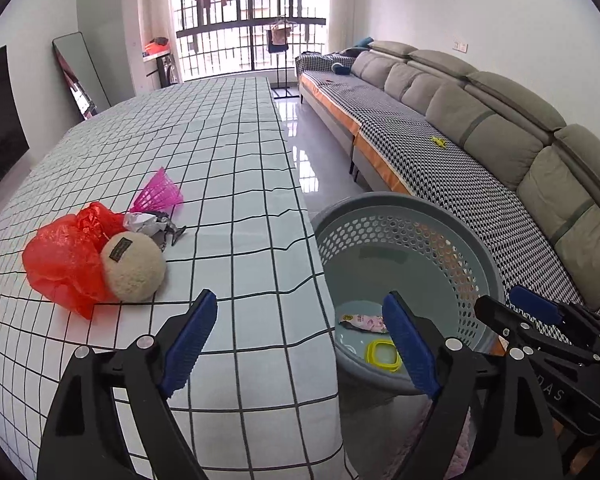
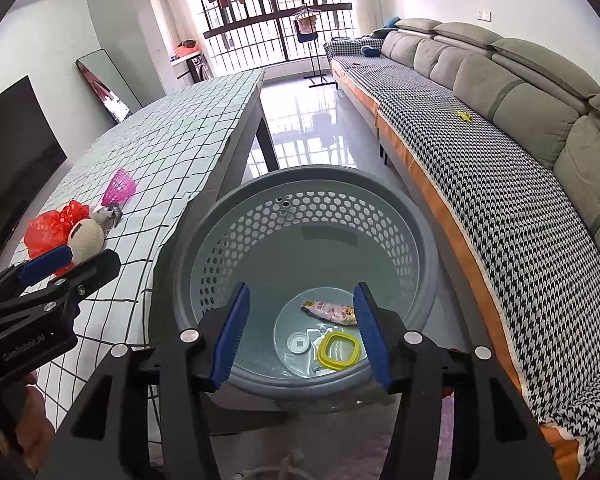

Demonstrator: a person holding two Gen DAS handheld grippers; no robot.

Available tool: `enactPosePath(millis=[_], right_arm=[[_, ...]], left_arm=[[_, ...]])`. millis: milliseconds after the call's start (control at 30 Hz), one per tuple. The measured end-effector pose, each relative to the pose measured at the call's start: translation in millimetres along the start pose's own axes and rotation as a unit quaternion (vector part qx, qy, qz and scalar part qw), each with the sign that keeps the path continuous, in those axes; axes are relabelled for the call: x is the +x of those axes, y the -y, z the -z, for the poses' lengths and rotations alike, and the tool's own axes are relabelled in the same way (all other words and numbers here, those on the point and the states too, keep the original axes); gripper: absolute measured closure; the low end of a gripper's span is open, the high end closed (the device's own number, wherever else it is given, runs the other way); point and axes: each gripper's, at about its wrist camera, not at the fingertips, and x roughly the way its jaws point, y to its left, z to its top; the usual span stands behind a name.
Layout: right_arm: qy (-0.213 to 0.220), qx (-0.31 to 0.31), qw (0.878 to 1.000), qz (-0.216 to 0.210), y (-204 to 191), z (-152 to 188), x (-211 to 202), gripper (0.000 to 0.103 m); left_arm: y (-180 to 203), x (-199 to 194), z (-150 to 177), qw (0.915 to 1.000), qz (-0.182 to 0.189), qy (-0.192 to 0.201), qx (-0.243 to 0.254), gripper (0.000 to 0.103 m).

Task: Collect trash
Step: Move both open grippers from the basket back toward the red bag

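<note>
Right hand-held gripper [image 2: 300, 336] was over the grey perforated basket [image 2: 380, 196], jaws apart, nothing between the blue pads. Left hand-held gripper [image 1: 300, 340] sat at the edge of the surface [image 1: 236, 160], jaws spread wide, also empty; one finger over the checked cloth, the other over the basket [image 1: 476, 240].

In the basket bottom: yellow squarish ring [image 2: 339, 350], pink snack wrapper [image 2: 332, 312] behind it, small white round disc [image 2: 298, 342] to its left, some clear film under them. Left wrist view showed the ring [image 1: 382, 356] and wrapper [image 1: 364, 324] too.

Still on the surface, well left of the basket: cream fuzzy ball [image 1: 134, 266] touching a crumpled red plastic bag [image 1: 66, 262]. Just behind those, a crumpled silver wrapper [image 1: 144, 222] and a small dark item, not identifiable. Behind that, a pink mesh cone [image 1: 160, 194] lying on its side.

Beyond the basket: grey sofa [image 2: 520, 92] with houndstooth cover along the right wall. Barred window [image 2: 276, 20] with hanging clothes at the far end.
</note>
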Motion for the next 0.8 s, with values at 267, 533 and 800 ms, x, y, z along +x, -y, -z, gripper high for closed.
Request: enactPosePath(millis=[267, 533, 800], right_arm=[[0.001, -0.019, 1.000, -0.013, -31.3, 8.6, -4.8, 0.048], [0.011, -0.039, 0.999, -0.018, -66.3, 11.8, -10.9, 0.046], [0.007, -0.062, 0.998, -0.025, -99.0, 8.3, -1.8, 0.046]], left_arm=[[-32.1, -13.2, 17.5, 0.9997, -0.017, 0.001, -0.019, 0.019], [-64.7, -27.2, 33.1, 0.9990, -0.021, 0.007, -0.038, 0.017], [-97.9, -29.6, 39.1, 0.9981, -0.035, 0.006, -0.049, 0.017]])
